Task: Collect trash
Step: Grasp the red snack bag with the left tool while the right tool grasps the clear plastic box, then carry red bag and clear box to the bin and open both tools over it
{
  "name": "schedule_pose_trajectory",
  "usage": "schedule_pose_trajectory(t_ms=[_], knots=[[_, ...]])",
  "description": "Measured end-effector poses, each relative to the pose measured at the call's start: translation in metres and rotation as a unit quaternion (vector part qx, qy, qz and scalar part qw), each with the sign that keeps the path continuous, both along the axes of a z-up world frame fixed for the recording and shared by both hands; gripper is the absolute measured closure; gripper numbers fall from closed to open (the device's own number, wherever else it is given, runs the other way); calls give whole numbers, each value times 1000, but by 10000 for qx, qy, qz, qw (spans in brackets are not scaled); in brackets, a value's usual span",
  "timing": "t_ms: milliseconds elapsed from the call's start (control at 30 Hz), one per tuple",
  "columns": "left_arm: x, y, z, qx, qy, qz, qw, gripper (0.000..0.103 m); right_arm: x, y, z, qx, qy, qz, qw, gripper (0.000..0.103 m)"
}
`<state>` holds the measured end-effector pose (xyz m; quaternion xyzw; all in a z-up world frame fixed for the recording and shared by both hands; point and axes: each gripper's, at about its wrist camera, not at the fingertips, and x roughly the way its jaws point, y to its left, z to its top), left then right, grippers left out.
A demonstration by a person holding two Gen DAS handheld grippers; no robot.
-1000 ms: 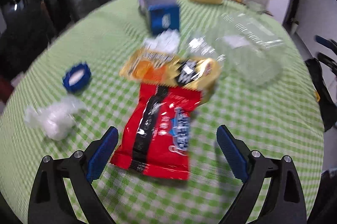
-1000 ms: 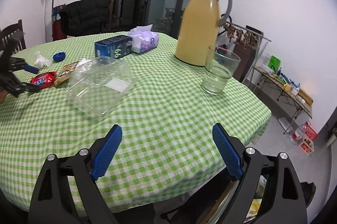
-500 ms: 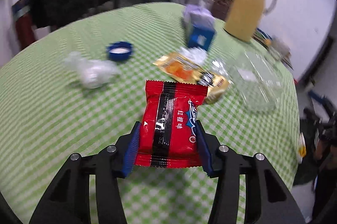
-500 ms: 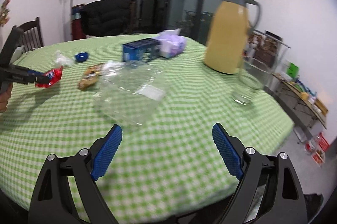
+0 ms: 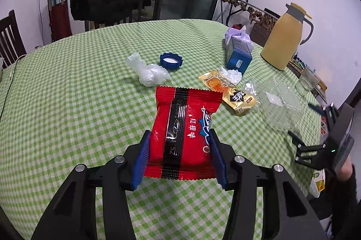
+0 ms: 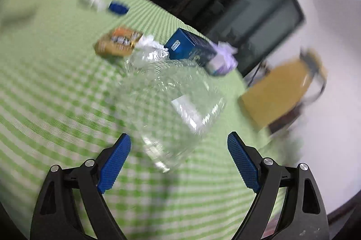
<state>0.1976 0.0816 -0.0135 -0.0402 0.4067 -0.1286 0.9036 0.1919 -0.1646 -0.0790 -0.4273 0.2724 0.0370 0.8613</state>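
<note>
Gripping red packet (image 5: 180,131), L fingers (image 5: 141,161) level.

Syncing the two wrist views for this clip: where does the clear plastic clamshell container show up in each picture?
Left wrist: the clear plastic clamshell container lies at right of centre on the checked tablecloth, right of the yellow snack wrapper.
Right wrist: it fills the blurred middle, just ahead of the open right gripper.
Shared landmark: the blue box beyond it.
</note>
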Motion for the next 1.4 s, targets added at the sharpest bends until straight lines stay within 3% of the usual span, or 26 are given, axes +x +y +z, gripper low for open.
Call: schedule_pose_trajectory(t_ms=[67, 167, 300, 333, 367, 500, 600, 767, 1133, 1400], knots=[[1, -3, -1, 12, 13, -14, 10000, 56, 3, 6, -4, -378, -91, 214, 9990, 19], [4, -7, -3, 26, 30, -28, 10000, 56, 11, 9, -4, -428, 62, 467, 9980, 19], [4, -9, -2, 32, 0, -35, 10000, 56, 36, -6, 7, 449, 685, 396, 9959, 21], [4, -10, -2, 45, -5, -28, 10000, 56, 39, -8, 9, 551, 688, 299, 9957, 26], [3, -11, -1, 54, -15, -24, 10000, 56, 40, -9, 14, 643, 629, 198, 9958, 37], [0, -12, 1, 58, -21, -27, 10000, 56, 44, -28, 37, 1400, 478, -228, 9887, 47], [-4, -14, 6, 54, -65, 9, 10000, 56, 38, -53, 55, 2153, 397, -426, 9748, 50], [-9, -23, 17, 47, -190, -46, 9998, 56, 15, -108, 87, 3572, 161, -756, 9308, 51], [-18, -80, 38, 202, -359, -386, 9984, 56, -33, -176, 109, 4599, -160, -865, 8836, 53], [-36, -142, 59, 214, -544, -816, 9950, 56, -83, -241, 120, 4931, -679, -1147, 8597, 53]])
